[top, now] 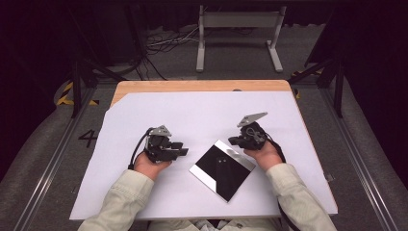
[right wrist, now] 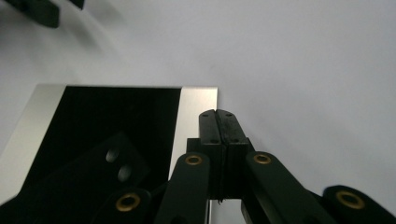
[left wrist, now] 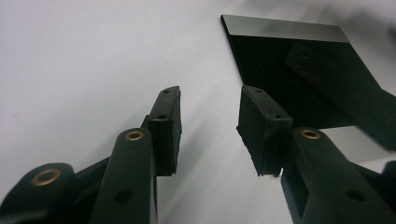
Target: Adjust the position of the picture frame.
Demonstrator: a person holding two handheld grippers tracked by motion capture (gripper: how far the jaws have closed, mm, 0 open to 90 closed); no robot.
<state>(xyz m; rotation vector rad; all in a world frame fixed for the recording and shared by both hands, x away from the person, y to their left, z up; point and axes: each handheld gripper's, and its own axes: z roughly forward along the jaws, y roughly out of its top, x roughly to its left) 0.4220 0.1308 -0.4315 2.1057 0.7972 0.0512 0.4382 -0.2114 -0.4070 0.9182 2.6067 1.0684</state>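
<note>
A square mirror-like plate (top: 222, 168) lies flat on the white sheet, turned like a diamond, reflecting darkness and a gripper jaw. My left gripper (top: 182, 148) rests on the sheet just left of it, pointing right. In the left gripper view that gripper (left wrist: 210, 119) is open with nothing between its jaws, and the plate (left wrist: 280, 60) lies ahead and to the right. My right gripper (top: 233, 141) is at the plate's upper right edge. In the right gripper view it (right wrist: 217, 116) is shut with its tips over the bright rim of the plate (right wrist: 116, 116).
A white sheet (top: 202, 115) covers most of the wooden table (top: 192, 85). A grey metal stand (top: 238, 38) and cables lie on the floor beyond the far edge. The left gripper's jaws (right wrist: 42, 9) show at the top left of the right gripper view.
</note>
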